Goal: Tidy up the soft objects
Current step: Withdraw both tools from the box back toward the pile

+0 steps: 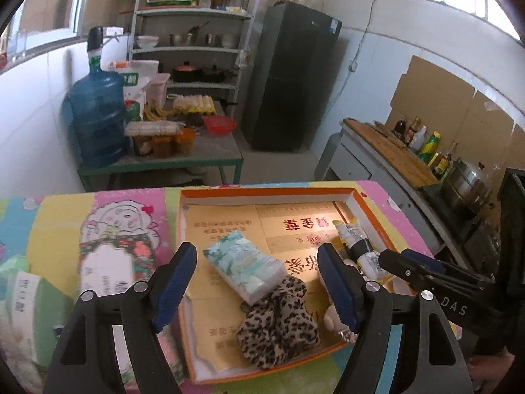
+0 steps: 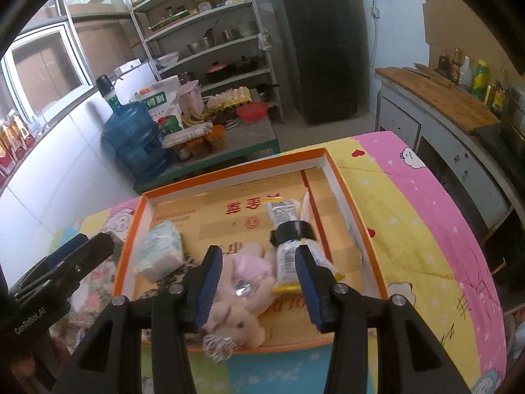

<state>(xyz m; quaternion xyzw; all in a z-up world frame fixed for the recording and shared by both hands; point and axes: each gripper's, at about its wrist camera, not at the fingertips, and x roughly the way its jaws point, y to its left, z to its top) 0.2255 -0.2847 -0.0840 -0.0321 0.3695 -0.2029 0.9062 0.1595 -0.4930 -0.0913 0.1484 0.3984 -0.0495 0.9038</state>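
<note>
An orange-rimmed shallow box (image 1: 262,192) (image 2: 229,168) lies on the cartoon-print cloth. In it are a pale blue tissue pack (image 1: 244,267) (image 2: 162,254), a leopard-print scrunchie (image 1: 279,325), a white and yellow tube (image 1: 352,238) (image 2: 288,226) and a pink plush rabbit (image 2: 244,282). My left gripper (image 1: 256,248) is open wide above the tissue pack and scrunchie, touching neither. My right gripper (image 2: 257,250) hangs over the rabbit, which lies in the box between its fingers; the right pad stands clear of it. The rabbit's head rests on the box's front rim. Each gripper shows in the other's view (image 1: 393,259) (image 2: 78,252).
Green tissue packs (image 1: 29,295) lie on the cloth left of the box. Beyond the table stand a low table with a blue water bottle (image 1: 96,115), shelves and a black fridge (image 1: 288,78). A counter with bottles and a steel pot (image 1: 466,184) runs along the right.
</note>
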